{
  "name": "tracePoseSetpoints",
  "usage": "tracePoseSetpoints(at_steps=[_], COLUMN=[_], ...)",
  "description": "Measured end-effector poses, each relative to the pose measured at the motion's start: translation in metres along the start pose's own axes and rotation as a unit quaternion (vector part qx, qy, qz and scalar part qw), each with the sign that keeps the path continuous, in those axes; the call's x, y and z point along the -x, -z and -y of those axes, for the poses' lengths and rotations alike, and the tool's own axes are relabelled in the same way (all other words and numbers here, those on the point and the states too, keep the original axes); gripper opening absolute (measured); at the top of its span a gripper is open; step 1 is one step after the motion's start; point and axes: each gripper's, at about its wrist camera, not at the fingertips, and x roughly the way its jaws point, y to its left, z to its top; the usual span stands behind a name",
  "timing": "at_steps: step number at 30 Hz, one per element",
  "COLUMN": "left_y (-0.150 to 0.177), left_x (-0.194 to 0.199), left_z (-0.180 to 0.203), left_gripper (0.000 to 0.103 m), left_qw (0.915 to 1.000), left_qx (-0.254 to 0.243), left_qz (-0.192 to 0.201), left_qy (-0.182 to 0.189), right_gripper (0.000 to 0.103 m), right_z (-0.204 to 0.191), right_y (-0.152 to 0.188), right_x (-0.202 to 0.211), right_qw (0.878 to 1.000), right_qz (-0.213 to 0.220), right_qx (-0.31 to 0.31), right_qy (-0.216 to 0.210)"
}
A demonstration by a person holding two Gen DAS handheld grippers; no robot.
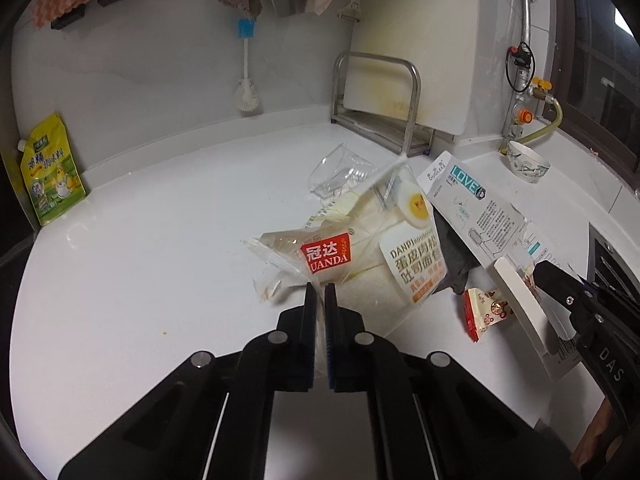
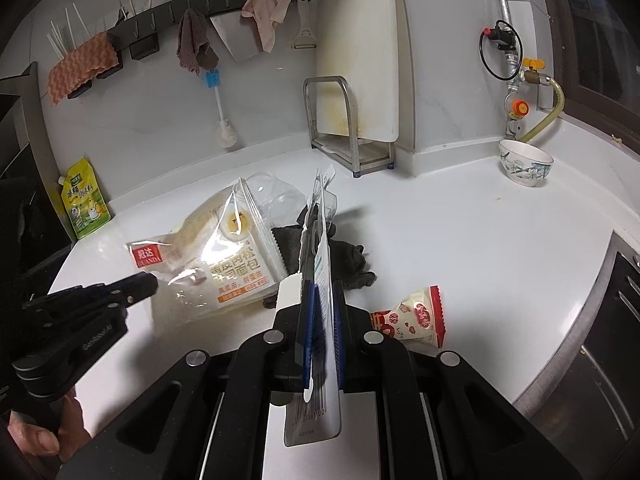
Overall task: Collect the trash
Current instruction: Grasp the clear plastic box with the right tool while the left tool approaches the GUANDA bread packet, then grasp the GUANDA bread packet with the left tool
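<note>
trash lies in one loose cluster near the middle of the white counter, five pieces counted: one bread wrapper, clear film with a red label and orange print; one crumpled clear plastic cup just behind it; one flat white carton printed with teal lettering; one small red-and-white snack packet lying flat to the right; and one dark grey cloth-like piece under the wrapper and carton, its kind not clear. two hand-held grippers are in view. left hand-held gripper: jaws drawn together on the near corner of the bread wrapper, the film pinched between the pads and the wrapper tilted up off the counter. right hand-held gripper: jaws clamped on the white carton, held edge-on and upright between the blue pads, its barcode end hanging below them. one hand shows at the lower left of the right wrist view, gripping the left tool's handle. standing apart from the cluster: one yellow-green spouted pouch against the left wall, one patterned bowl at the far right, one steel rack holding one white cutting board, one blue-headed brush on the wall, and three cloths on the rail.
</note>
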Motion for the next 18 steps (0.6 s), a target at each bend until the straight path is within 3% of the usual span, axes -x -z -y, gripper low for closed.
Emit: tracePoseSetpoints(at_steps=[18], left_y=[0.005], left_x=[0.059], left_z=[-0.01], left_gripper=[0.004], left_qw=[0.9993], left_qx=[-0.003], left_qz=[0.037], left_qy=[0.002], right_gripper=[0.009], right_z=[-0.015], right_y=[0.008], right_x=[0.043], right_qw=[1.0], right_qz=[0.014], right_qx=[0.003], right_qy=[0.011])
